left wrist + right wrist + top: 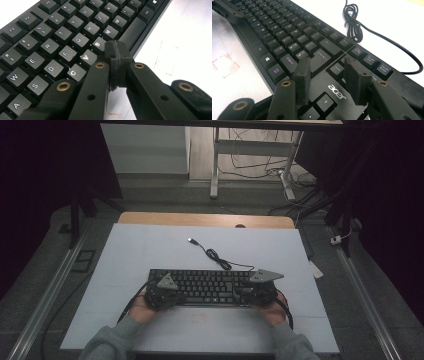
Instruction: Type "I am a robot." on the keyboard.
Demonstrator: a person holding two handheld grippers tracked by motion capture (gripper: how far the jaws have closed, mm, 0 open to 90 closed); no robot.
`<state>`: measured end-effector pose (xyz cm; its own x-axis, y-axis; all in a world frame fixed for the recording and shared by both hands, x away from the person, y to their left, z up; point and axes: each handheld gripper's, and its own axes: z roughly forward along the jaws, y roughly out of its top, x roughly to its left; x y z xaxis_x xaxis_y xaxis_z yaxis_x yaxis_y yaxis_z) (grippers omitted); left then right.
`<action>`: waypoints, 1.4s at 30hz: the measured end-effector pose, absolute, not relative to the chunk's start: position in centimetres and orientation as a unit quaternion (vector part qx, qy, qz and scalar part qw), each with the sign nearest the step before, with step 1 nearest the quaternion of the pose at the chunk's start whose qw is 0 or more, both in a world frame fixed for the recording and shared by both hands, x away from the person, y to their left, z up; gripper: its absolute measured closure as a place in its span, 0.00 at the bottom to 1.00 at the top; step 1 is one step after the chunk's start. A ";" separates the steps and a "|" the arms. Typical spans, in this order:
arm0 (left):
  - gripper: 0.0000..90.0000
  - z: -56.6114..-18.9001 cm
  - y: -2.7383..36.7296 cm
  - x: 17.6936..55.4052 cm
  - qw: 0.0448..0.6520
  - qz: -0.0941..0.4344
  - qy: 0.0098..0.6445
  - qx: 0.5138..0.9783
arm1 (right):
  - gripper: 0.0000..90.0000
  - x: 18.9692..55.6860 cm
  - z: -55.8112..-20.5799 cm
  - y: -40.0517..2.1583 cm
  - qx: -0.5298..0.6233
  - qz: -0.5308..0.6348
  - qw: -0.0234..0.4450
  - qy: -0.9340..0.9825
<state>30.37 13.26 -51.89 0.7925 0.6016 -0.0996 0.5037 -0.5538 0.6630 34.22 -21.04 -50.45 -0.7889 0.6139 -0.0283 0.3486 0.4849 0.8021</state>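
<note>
Hovering clenched and empty over the keyboard (62, 37), the left hand-held gripper (117, 53) risked mispressing B (neighbouring keys sat close), while the right hand-held gripper (325, 67) stood released.

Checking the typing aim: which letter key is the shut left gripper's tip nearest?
The B key; the left gripper tip sits right beside it, with N and V farther off.

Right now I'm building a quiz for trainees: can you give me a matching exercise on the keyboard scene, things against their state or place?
Things:
1. left gripper
2. right gripper
3. USB plug
4. keyboard

States or places:
A. lying loose on the white sheet, beyond the keyboard
B. fingers apart, above the Enter key
C. fingers shut, tips by the B key
D. black, under both grippers

Pairs: 1-C, 2-B, 3-A, 4-D
</note>
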 end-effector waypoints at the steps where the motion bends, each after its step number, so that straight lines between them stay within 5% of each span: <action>1: 0.99 -51.9 13.2 30.4 0.352 0.070 0.314 0.879 | 0.63 34.2 -50.4 -21.0 0.284 0.421 0.158 0.847; 12: 0.99 -52.0 13.2 30.4 0.354 0.074 0.318 0.876 | 0.63 34.2 -50.4 -21.0 0.283 0.422 0.158 0.847; 21: 0.98 -49.8 15.8 30.5 0.418 0.100 0.360 0.828 | 0.63 34.2 -50.4 -21.1 0.284 0.422 0.160 0.846; 32: 0.58 -49.4 18.8 31.3 0.437 0.125 0.431 0.779 | 0.63 34.2 -50.3 -21.2 0.286 0.420 0.160 0.846; 42: 0.51 -49.6 19.5 31.6 0.430 0.132 0.443 0.775 | 0.62 34.2 -50.3 -21.2 0.286 0.421 0.161 0.846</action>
